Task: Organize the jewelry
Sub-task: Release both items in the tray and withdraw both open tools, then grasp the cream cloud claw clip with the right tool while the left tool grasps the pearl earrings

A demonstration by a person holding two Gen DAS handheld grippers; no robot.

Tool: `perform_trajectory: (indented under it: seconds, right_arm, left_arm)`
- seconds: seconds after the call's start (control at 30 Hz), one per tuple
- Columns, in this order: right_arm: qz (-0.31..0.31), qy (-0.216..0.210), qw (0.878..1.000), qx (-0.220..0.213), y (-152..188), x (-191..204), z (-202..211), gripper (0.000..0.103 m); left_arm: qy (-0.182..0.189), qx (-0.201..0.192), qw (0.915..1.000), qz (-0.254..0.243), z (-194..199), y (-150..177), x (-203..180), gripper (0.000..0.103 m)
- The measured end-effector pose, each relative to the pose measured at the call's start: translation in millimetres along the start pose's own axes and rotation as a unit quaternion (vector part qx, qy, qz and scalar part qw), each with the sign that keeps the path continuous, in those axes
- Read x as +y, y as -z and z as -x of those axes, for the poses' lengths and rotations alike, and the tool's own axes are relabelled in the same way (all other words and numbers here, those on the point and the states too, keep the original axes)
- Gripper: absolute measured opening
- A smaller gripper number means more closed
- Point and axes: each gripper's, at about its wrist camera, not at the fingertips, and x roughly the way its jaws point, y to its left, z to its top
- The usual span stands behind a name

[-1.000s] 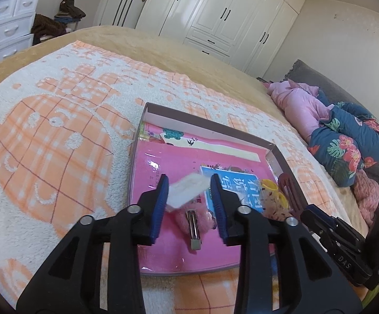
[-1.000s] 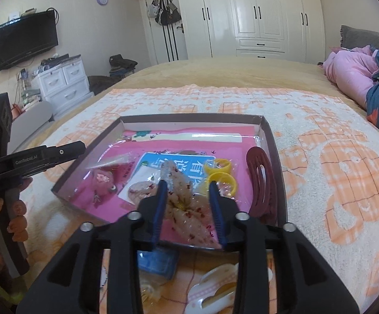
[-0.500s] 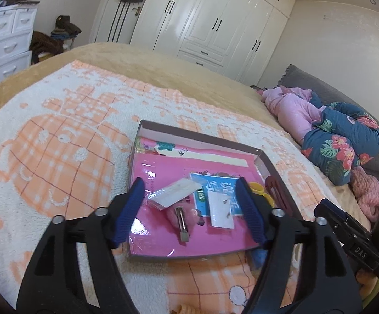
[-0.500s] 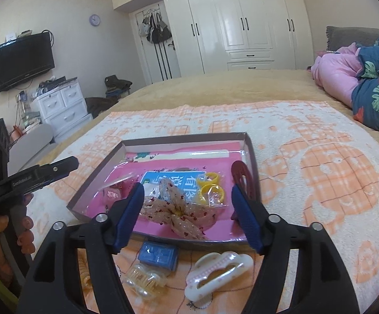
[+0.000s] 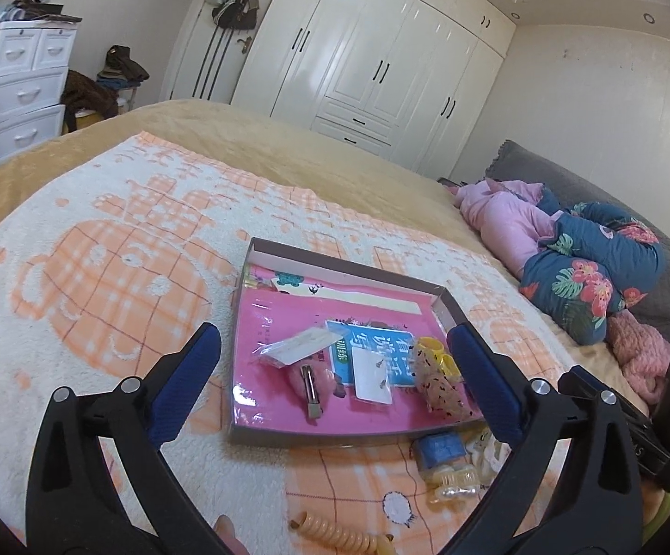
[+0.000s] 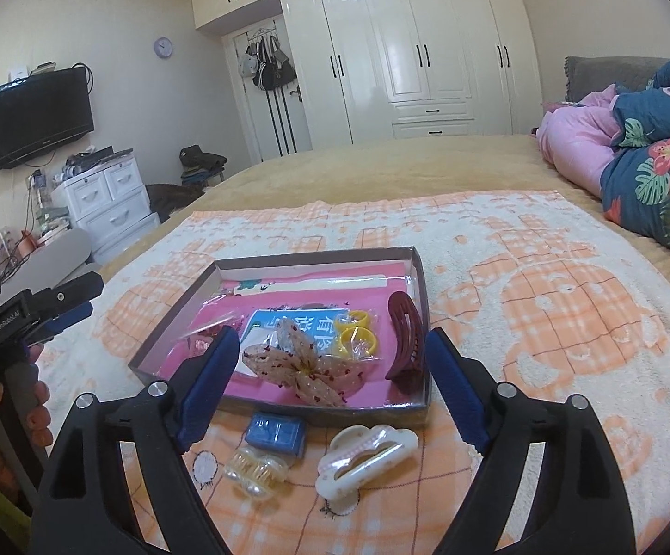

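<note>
A shallow box [image 5: 348,270] [image 6: 288,411] with a pink lining lies on the bed. In it are a small plastic bag [image 5: 300,347], a pink hair clip [image 5: 311,381], an earring card [image 5: 374,377], yellow rings [image 6: 358,335], a dark red clip [image 6: 404,333] and a spotted fabric bow [image 6: 304,367] [image 5: 443,386]. My left gripper [image 5: 332,377] is open and empty above the box's near edge. My right gripper [image 6: 330,381] is open and empty above the bow.
On the orange and white blanket [image 5: 103,249] in front of the box lie a blue box [image 6: 277,432], a pearl claw clip [image 6: 256,471], a white cloud-shaped claw clip [image 6: 365,458] and an orange spiral hair tie [image 5: 335,532]. Pillows and bedding [image 5: 580,263] are at the right.
Both grippers have opened wide and drawn back from the box. The left let go of the plastic bag and the right let go of the spotted bow; both now lie in the box.
</note>
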Motion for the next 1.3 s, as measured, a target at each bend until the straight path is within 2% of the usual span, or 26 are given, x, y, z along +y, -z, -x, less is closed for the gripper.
perform_trajectory:
  seconds: [0.6,1.3]
  right_arm:
    - [0.026,0.013,1.000,-0.007,12,1,29,0.083]
    - [0.046,0.019,0.998,0.037,46,-8,46,0.083]
  left_arm:
    - [0.012,-0.012,0.9987,-0.049,27,20,-27,0.091]
    - [0.025,0.038,0.9930,-0.109,25,57,-55,0.091]
